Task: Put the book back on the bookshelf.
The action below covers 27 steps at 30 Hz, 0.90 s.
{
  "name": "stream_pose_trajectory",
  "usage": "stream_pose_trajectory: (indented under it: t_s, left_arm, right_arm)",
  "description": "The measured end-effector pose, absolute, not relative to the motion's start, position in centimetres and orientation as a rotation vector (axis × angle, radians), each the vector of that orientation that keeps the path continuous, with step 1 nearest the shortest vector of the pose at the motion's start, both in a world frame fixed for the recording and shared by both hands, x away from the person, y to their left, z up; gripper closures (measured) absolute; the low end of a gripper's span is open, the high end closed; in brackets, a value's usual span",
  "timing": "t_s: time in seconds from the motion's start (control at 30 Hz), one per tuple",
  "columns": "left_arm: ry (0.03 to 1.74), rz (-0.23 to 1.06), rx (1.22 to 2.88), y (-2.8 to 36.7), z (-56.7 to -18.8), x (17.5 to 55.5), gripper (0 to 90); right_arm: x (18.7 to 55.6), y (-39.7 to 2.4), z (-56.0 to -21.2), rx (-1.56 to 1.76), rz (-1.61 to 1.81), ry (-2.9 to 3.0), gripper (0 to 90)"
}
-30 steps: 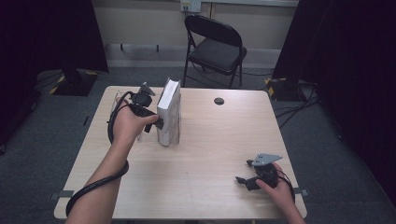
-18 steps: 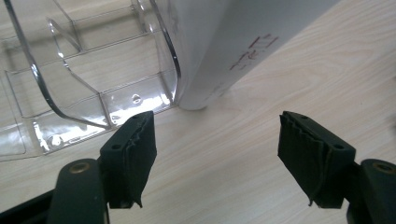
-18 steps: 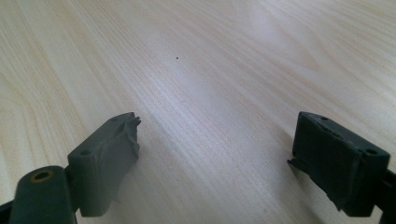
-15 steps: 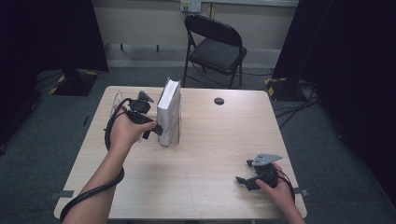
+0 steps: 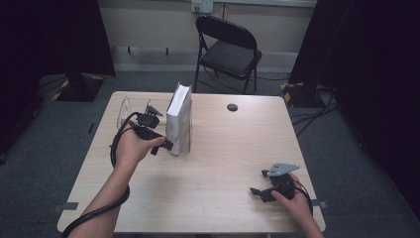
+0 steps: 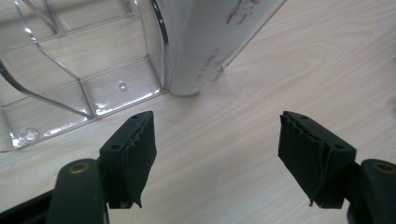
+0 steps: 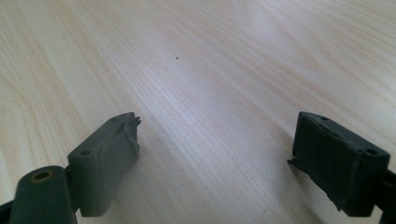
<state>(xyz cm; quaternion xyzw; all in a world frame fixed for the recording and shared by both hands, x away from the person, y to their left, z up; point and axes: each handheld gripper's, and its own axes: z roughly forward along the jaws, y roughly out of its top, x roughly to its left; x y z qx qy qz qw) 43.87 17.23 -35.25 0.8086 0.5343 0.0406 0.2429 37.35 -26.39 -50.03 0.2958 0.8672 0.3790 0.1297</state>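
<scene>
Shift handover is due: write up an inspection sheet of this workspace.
Surface: light wood table, bare in the middle.
Job's things: white book upright at the edge of a clear plastic rack.
Clutter: small dark round thing.
Grippers: left hand-held gripper open, near the book's foot; right hand-held gripper open, low over bare wood.
Cables: black cable looped by the left hand.
Surroundings: folding chair, dark curtains.

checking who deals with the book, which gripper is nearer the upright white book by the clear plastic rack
Left. The left gripper is right beside the upright white book, jaws open and empty near its bottom corner. The right gripper sits at the table's near right corner, far away.
</scene>
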Motion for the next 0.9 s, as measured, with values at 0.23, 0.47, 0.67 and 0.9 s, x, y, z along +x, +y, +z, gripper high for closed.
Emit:
stream_pose_trajectory:
  t_s: [0.23, 0.47, 0.67, 0.9]
  left_arm:
    - [1.46, 0.108, 2.2, 17.6, -36.3, 43.6, 27.1]
    - [1.451, 0.093, 2.202, 17.9, -37.0, 43.1, 26.7]
    - [1.438, 0.096, 2.203, 17.9, -37.7, 42.6, 26.7]
    - [1.393, 0.083, 2.217, 17.6, -38.4, 42.1, 27.1]
  right_arm:
    - [37.4, -26.4, -50.0, 0.856, 1.1, 2.522, 13.3]
    - [37.4, -26.4, -50.0, 0.856, 1.1, 2.522, 13.3]
    - [37.4, -26.4, -50.0, 0.857, 1.1, 2.523, 13.3]
    - [37.4, -26.4, -50.0, 0.856, 1.1, 2.523, 13.3]
